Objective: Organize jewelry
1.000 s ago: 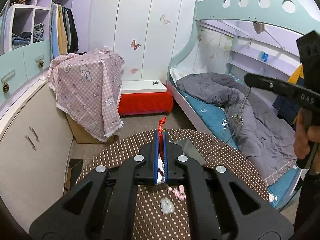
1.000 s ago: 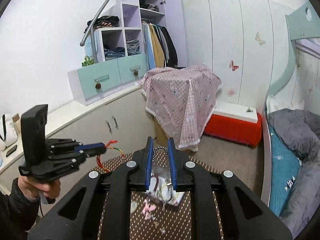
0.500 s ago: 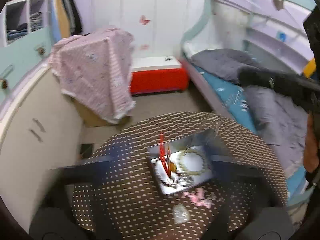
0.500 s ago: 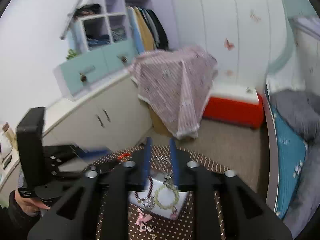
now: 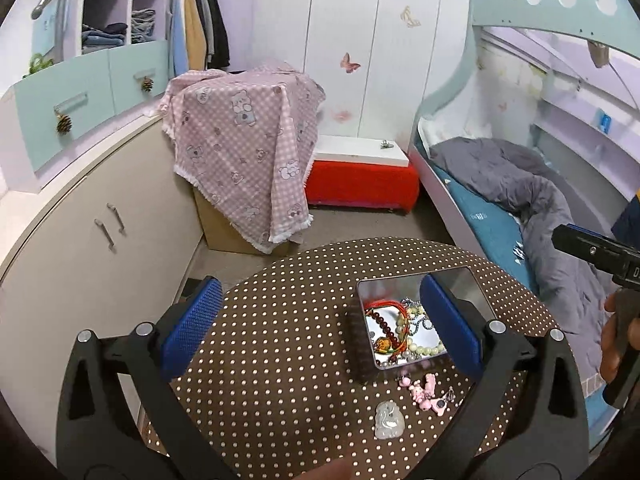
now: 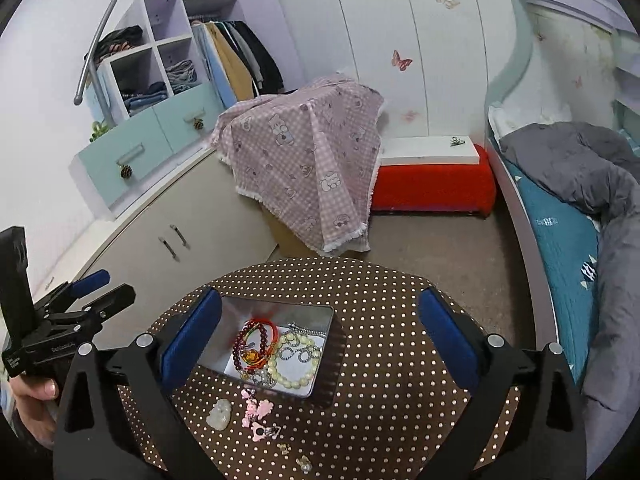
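An open metal tin (image 5: 366,340) (image 6: 324,360) stands on the round dotted table (image 5: 272,352) (image 6: 384,376). It holds a red cord bracelet (image 5: 390,306) (image 6: 269,325), dark red beads (image 6: 244,344), a pale bead bracelet (image 6: 294,372) and a silver chain (image 6: 302,350). A pale jade pendant (image 5: 388,419) (image 6: 219,413) and pink charms (image 5: 426,394) (image 6: 258,410) lie on the table in front of the tin. My left gripper (image 5: 320,328) is open and empty above the table. My right gripper (image 6: 316,340) is open and empty above the tin.
Small metal trinkets (image 6: 298,458) lie near the table's front. A cream cabinet (image 5: 80,240) stands left, a box under a pink checked cloth (image 5: 244,148) and a red bench (image 5: 362,182) behind, a bunk bed (image 5: 512,200) right.
Both grippers have opened and let go: the red cord bracelet and the silver chain now lie in the tin. Both grippers have tilted down over the table.
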The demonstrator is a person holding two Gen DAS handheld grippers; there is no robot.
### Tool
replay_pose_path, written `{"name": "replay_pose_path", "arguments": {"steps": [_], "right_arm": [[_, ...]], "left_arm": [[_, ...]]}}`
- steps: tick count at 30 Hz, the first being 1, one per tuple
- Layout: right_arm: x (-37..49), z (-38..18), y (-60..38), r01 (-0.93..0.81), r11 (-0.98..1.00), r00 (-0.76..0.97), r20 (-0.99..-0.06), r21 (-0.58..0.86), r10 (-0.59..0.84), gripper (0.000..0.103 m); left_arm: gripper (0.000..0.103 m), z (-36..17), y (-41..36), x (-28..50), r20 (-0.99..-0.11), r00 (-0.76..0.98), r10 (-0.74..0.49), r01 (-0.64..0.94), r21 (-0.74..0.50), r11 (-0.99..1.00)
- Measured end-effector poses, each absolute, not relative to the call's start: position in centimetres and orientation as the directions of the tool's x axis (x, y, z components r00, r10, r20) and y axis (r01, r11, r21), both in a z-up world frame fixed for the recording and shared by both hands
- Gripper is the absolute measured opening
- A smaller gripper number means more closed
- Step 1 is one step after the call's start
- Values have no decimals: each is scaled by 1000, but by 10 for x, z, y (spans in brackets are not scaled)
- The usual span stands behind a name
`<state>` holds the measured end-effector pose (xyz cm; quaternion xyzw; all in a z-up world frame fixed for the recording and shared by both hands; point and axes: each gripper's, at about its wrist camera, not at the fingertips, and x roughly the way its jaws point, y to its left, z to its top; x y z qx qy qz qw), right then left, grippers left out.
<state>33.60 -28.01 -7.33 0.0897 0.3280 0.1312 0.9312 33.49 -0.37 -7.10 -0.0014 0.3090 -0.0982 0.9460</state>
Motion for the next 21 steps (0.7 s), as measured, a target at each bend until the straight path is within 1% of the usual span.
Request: {"name": "replay_pose_path", "arguments": {"steps": [12,17,21], "right_arm": [[303,-59,-270,-170,959,797,-541,226,269,95],[286,-59,-266,-151,962,813,-525,226,251,95],[272,-66,-262,-130,967,818,-528,218,229,95]], "left_arm": [[97,-53,2,291,-499,851,-163,154,-59,986],[97,-55,4,279,-487,859,-155,142,-65,988],[97,-62,1,270,-494,858,-142,137,-47,990]]}}
